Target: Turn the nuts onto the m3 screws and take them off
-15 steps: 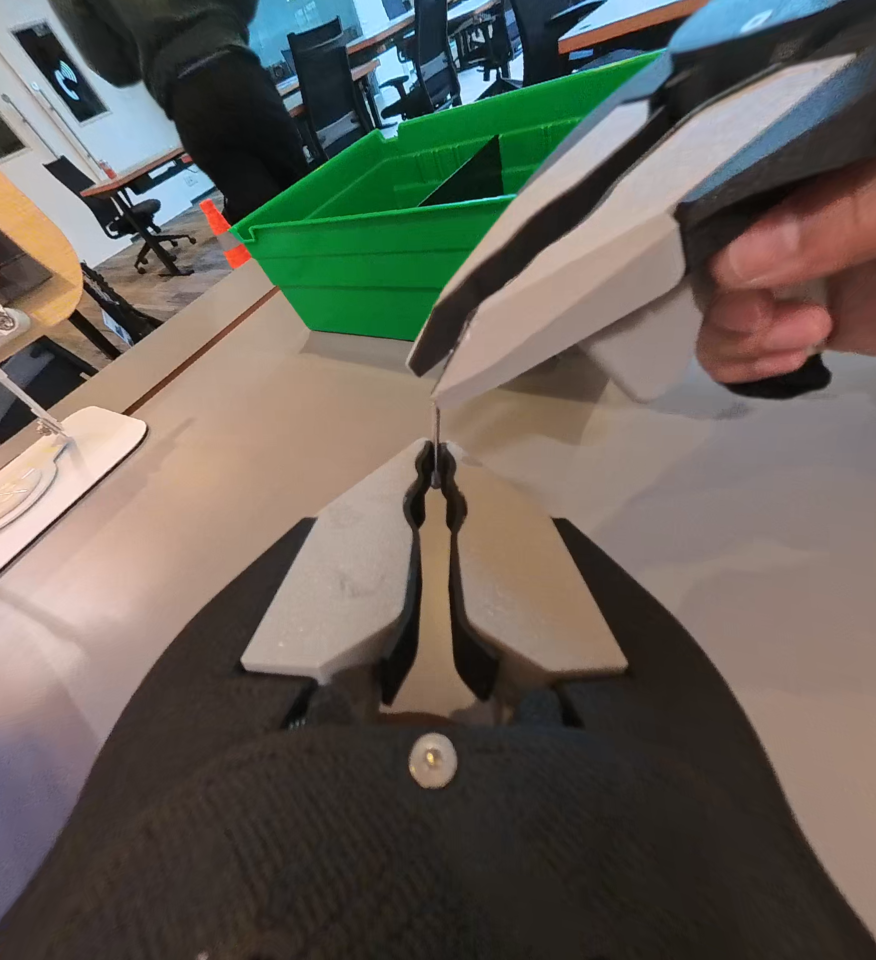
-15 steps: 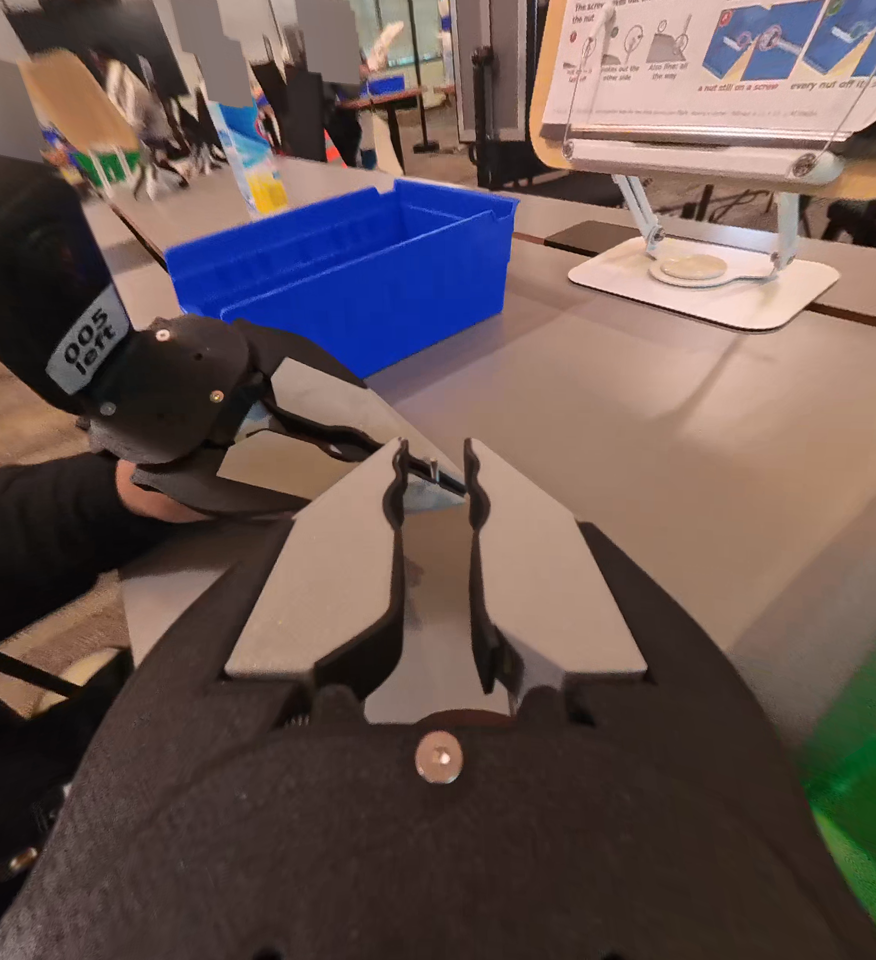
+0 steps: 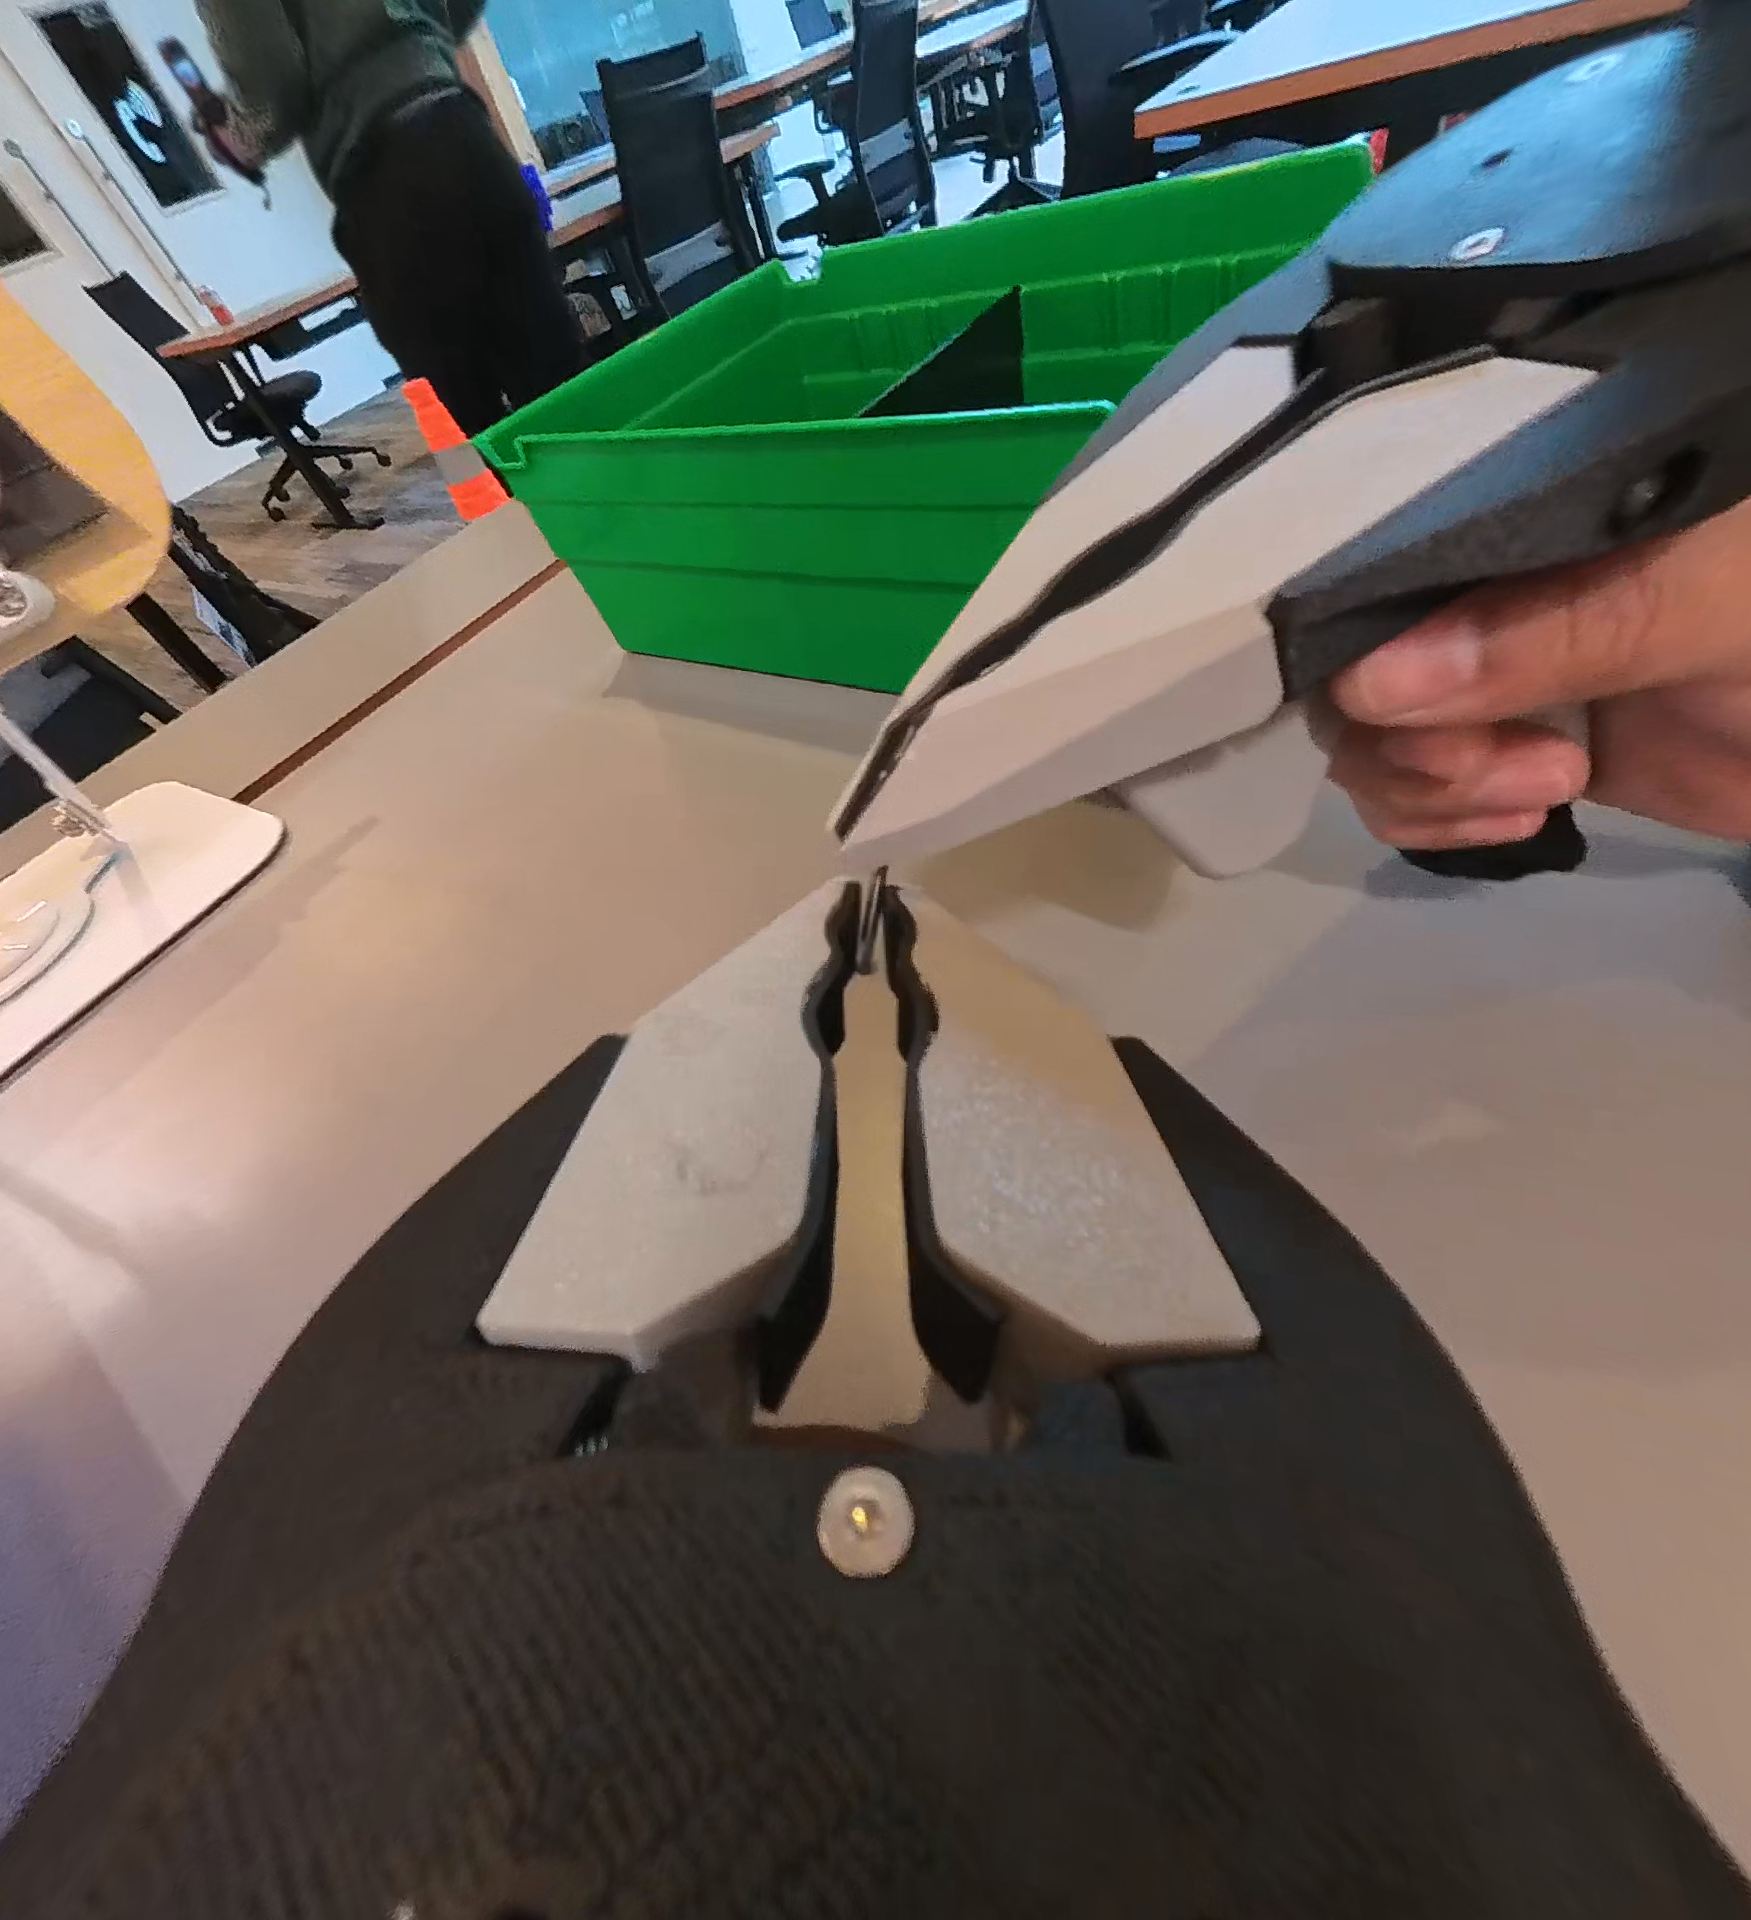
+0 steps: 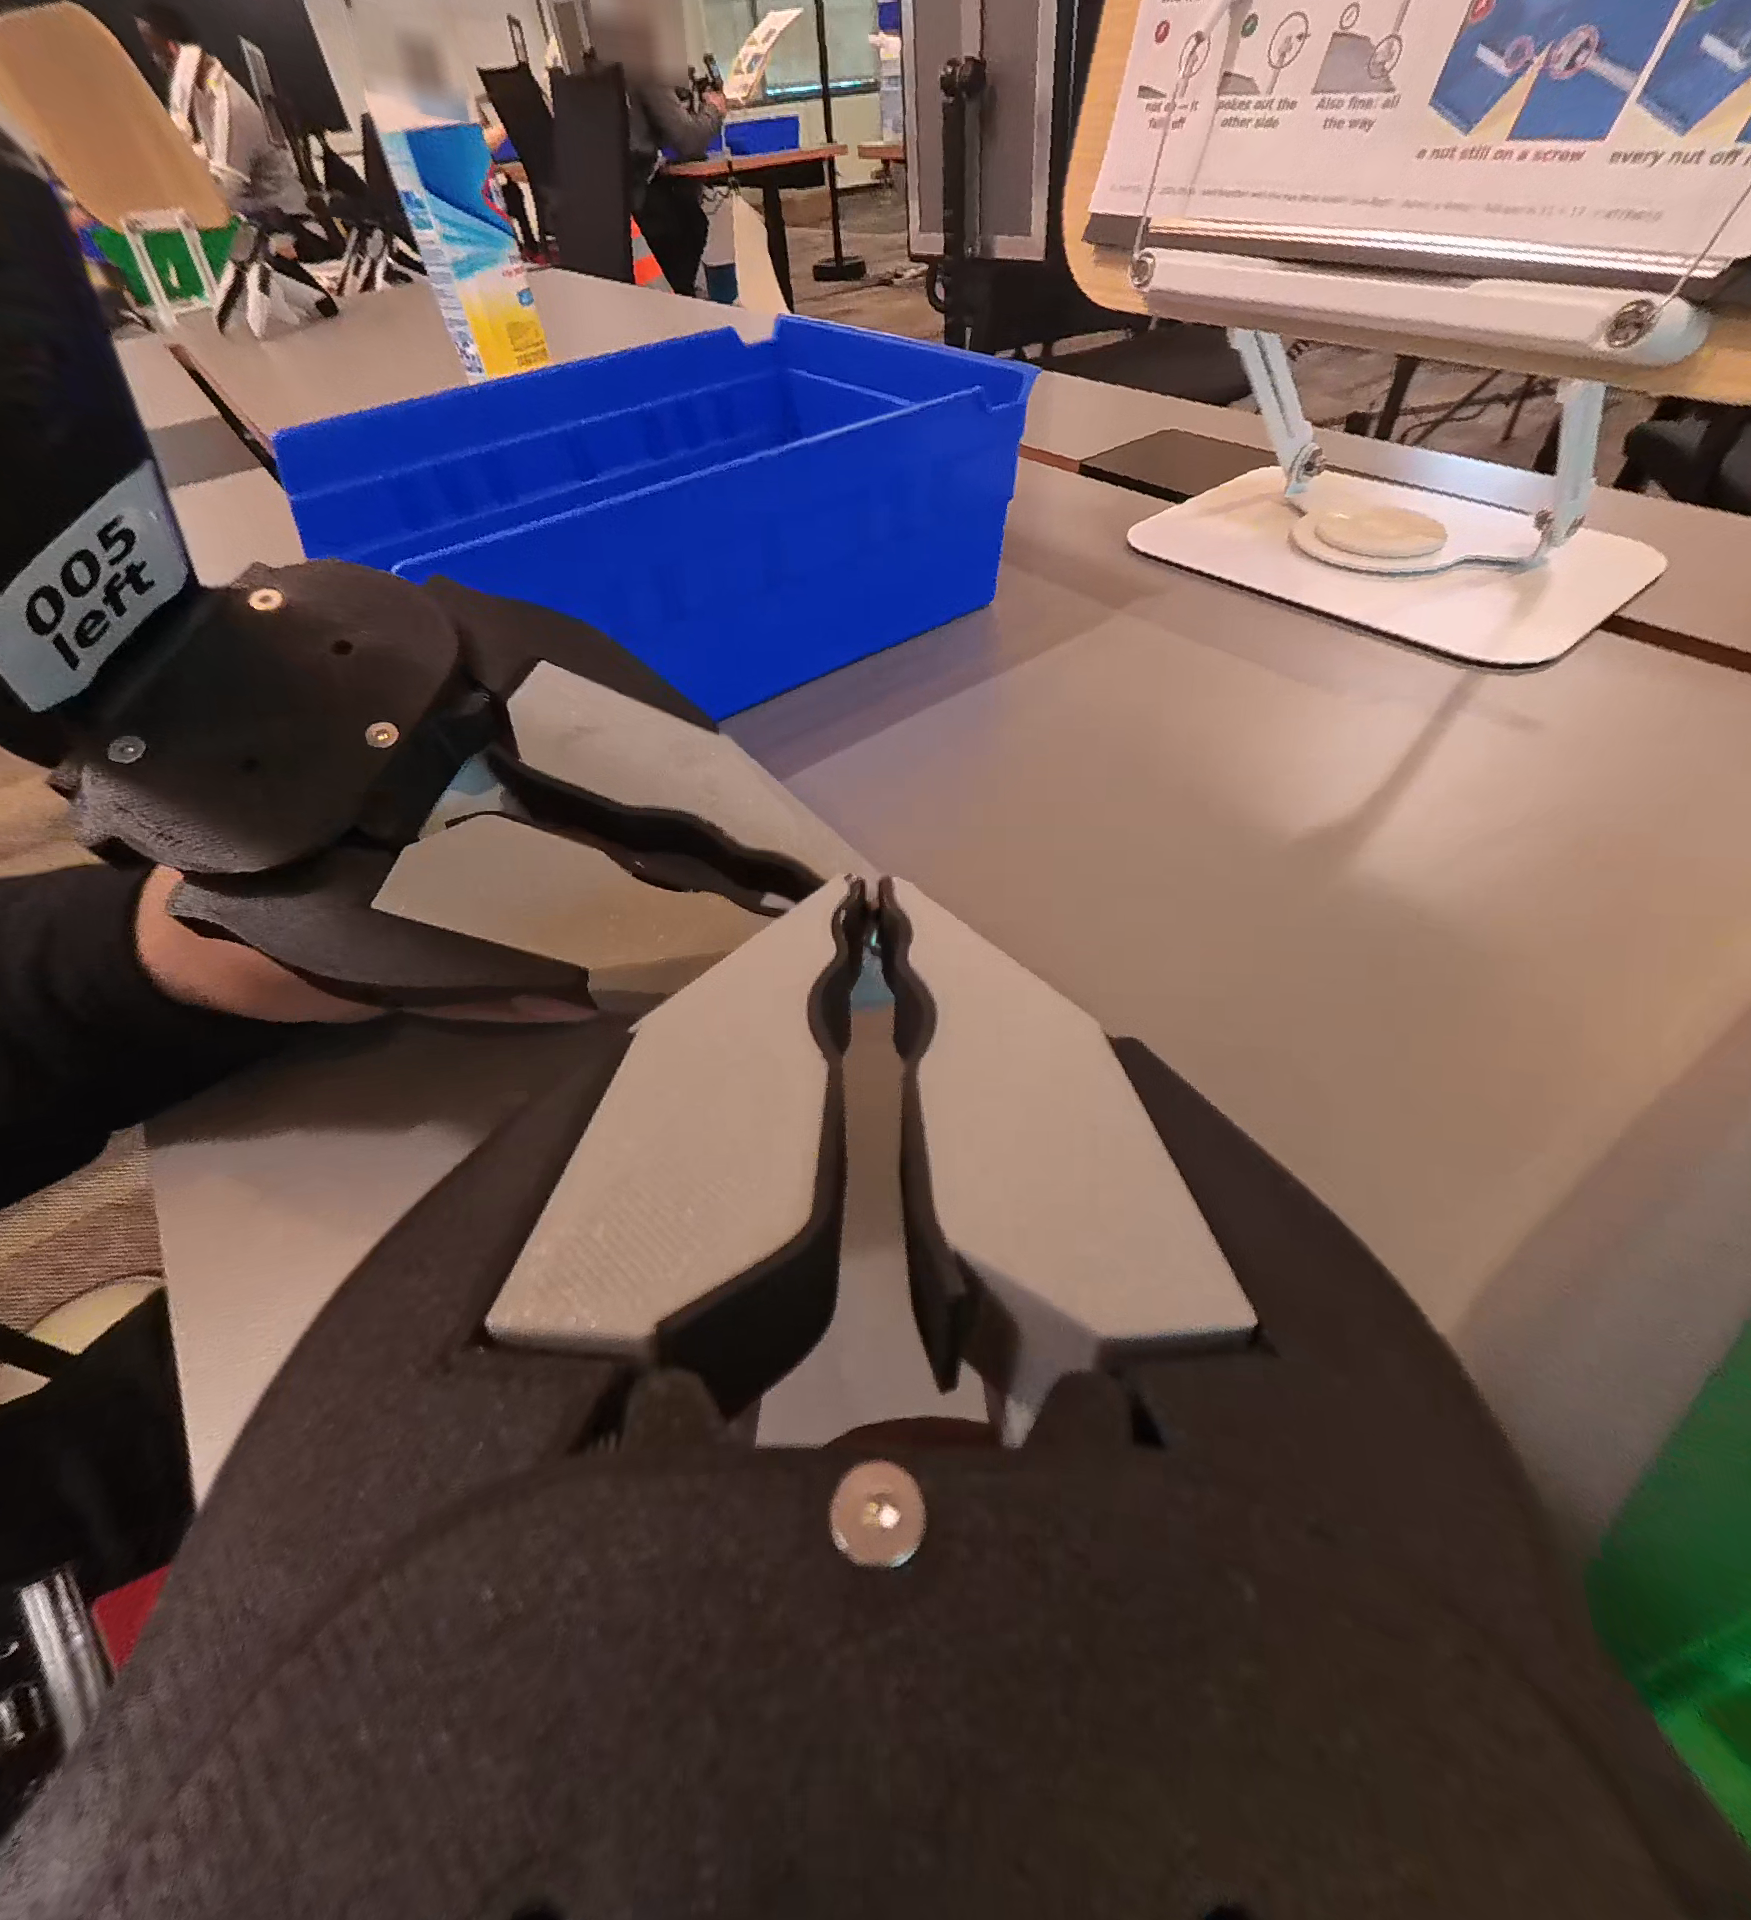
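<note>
In the left wrist view my left gripper [image 3: 869, 920] is shut on a thin M3 screw [image 3: 872, 914], which stands upright between its tips above the grey table [image 3: 1370, 1195]. My right gripper [image 3: 852, 826] comes down from the upper right, and its tips meet the screw's top end. In the right wrist view my right gripper [image 4: 871, 902] is shut on a small metal nut [image 4: 869, 942] held between its black pads. My left gripper [image 4: 767, 878] reaches in from the left with its tips right against it. The screw's threads are too small to make out.
A green bin [image 3: 798, 520] stands behind the grippers. A blue bin [image 4: 694, 540] stands on the left side of the table, with a carton [image 4: 466, 260] beyond it. A white document stand [image 4: 1401, 582] holds an instruction sheet. A person [image 3: 435, 208] stands far back.
My right gripper's jaws have gone from open to shut around the piece at the screw's top. The two grippers have come closer together.
</note>
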The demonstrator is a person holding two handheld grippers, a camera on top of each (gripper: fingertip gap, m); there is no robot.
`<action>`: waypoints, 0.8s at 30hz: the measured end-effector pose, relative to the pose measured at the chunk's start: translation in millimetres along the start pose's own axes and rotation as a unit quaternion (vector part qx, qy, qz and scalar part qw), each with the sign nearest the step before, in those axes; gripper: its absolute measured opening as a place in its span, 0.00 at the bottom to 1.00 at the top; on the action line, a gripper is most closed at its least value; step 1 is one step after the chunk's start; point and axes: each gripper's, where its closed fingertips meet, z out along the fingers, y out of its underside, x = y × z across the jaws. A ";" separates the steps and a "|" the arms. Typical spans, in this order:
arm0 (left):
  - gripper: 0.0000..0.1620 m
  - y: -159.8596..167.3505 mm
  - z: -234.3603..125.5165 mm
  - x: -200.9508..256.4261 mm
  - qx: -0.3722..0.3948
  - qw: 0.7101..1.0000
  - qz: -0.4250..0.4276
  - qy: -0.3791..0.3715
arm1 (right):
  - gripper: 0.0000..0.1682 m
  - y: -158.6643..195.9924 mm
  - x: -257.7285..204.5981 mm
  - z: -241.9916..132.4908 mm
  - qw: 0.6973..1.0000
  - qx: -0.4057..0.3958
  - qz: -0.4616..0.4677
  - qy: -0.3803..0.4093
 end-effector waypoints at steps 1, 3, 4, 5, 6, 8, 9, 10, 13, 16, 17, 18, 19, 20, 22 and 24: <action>0.04 -0.5 -0.3 -2.5 0.002 1.000 -0.005 -0.006 | 0.00 -0.3 1.6 -0.4 1.000 -0.002 -0.004 0.007; 0.09 -0.3 -0.7 -7.9 0.003 1.000 -0.018 -0.017 | 0.00 -0.1 7.2 -1.6 1.000 -0.008 -0.009 0.025; 0.12 -0.6 -1.3 -10.8 0.005 0.999 -0.025 -0.022 | 0.00 -1.2 10.2 -2.8 0.999 -0.008 -0.010 0.032; 0.13 -0.9 -1.8 -12.7 0.007 0.999 -0.032 -0.025 | 0.00 -3.0 13.0 -4.5 0.999 -0.007 -0.010 0.039; 0.13 -1.1 -2.3 -14.2 0.009 0.999 -0.038 -0.026 | 0.00 -5.9 16.2 -6.8 0.999 -0.004 -0.011 0.045; 0.13 -1.1 -2.8 -15.4 0.010 0.999 -0.043 -0.027 | 0.00 -14.5 23.5 -13.3 0.998 0.004 -0.013 0.059; 0.13 -1.0 -2.8 -15.6 0.009 0.999 -0.042 -0.028 | 0.00 -19.6 28.6 -17.2 0.998 0.007 -0.014 0.068; 0.13 -1.0 -2.8 -15.3 0.009 0.999 -0.040 -0.029 | 0.00 -26.0 34.8 -22.1 0.997 0.012 -0.018 0.080; 0.12 0.0 -2.1 -14.9 0.005 0.999 -0.032 -0.031 | 0.00 -52.1 61.2 -42.6 0.991 0.040 -0.027 0.124; 0.11 0.4 -1.9 -14.7 0.003 0.999 -0.028 -0.033 | 0.00 -78.0 99.1 -68.3 0.981 0.073 -0.022 0.179; 0.11 0.6 -1.9 -14.8 0.002 0.999 -0.026 -0.034 | 0.00 -84.0 113.8 -76.8 0.977 0.080 -0.018 0.198; 0.10 0.8 -1.9 -14.9 0.001 0.999 -0.025 -0.034 | 0.00 -88.9 129.6 -85.2 0.972 0.086 -0.015 0.219; 0.10 1.0 -1.8 -14.9 0.001 0.999 -0.025 -0.034 | 0.00 -91.9 146.0 -92.9 0.967 0.088 -0.012 0.240; 0.10 1.2 -1.7 -14.8 0.000 0.999 -0.024 -0.034 | 0.00 -92.9 162.8 -99.7 0.962 0.085 -0.009 0.260; 0.10 1.3 -1.5 -14.8 -0.001 0.999 -0.023 -0.035 | 0.00 -91.7 196.8 -110.4 0.952 0.072 -0.001 0.296; 0.10 1.5 -1.5 -14.9 -0.001 0.999 -0.020 -0.037 | 0.00 -81.4 230.4 -114.0 0.946 0.034 0.015 0.321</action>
